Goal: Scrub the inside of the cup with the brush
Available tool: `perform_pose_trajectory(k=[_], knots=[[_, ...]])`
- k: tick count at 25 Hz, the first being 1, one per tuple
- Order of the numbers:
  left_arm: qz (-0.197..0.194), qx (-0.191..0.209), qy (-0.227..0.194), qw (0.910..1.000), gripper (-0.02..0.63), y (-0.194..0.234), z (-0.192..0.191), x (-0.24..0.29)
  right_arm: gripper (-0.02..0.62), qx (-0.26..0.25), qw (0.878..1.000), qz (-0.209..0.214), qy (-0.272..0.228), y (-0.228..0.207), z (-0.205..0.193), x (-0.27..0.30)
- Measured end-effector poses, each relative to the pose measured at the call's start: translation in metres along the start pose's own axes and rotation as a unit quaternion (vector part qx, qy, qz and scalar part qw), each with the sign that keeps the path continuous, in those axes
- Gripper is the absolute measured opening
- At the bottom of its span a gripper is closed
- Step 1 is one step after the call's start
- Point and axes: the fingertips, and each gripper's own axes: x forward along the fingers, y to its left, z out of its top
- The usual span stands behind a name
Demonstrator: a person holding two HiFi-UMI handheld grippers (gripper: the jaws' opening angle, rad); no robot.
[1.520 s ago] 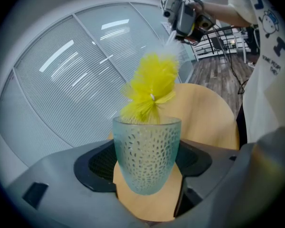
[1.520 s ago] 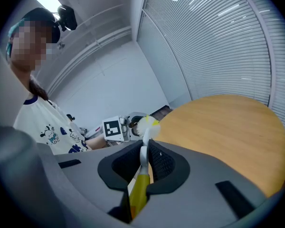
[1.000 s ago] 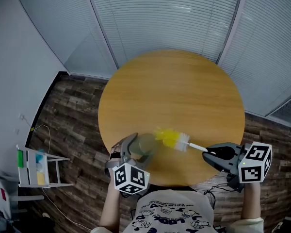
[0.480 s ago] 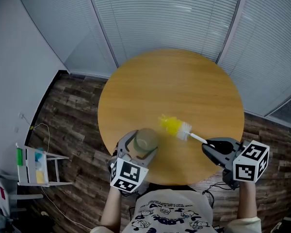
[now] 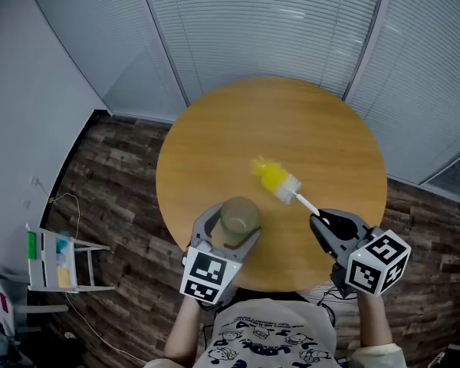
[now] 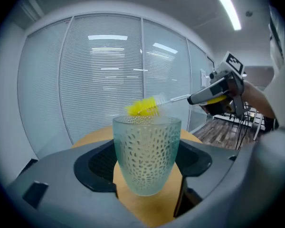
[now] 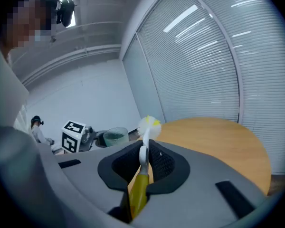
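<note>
The left gripper's (image 5: 228, 234) jaws stand wide, clamped on the upright cup (image 6: 147, 153) at the counter's (image 5: 291, 121) near edge. The right gripper's (image 7: 143, 164) jaws pinch the brush (image 7: 138, 186) by its handle, and its bristles (image 5: 270, 176) hang outside the cup, near it. Scrubbing has not begun. The next move probably calls for steering the bristles down into the cup's mouth.

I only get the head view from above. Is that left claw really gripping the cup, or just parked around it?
Observer: Gripping. In the left gripper view, the left claw's black pads press on both sides of the cup, which stands upright.
Operator: What's the cup like? From above I can't tell.
Observer: Clear glass, dimpled all over.
Operator: And the brush?
Observer: The right claw is shut on its yellow handle, which the claw hides from above.
</note>
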Motion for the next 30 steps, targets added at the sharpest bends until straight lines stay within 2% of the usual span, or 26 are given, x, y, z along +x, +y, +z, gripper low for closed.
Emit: perform_pose_trajectory(k=[2,8,13,20,30], knots=[[-0.003,-0.012,-0.006,0.9999,0.377,-0.001,0.002,0.000,0.046,-0.002,1.000,-0.021,-0.019,-0.004,0.002,0.001],[0.006,-0.020,-0.021,0.9995,0.377,-0.010,0.010,0.002,0.046,0.029,0.999,-0.028,-0.028,-0.007,-0.009,0.008],[0.015,-0.034,-0.038,0.9986,0.377,-0.017,0.018,0.004,0.046,0.035,0.996,-0.058,-0.061,-0.010,-0.010,0.013],[0.008,-0.045,-0.038,0.9982,0.377,-0.028,0.018,0.009,0.046,0.027,0.994,-0.076,-0.074,-0.013,-0.017,0.018],[-0.001,-0.038,-0.035,0.9986,0.377,-0.037,0.018,0.013,0.046,0.025,0.992,-0.099,-0.078,-0.017,-0.026,0.023]])
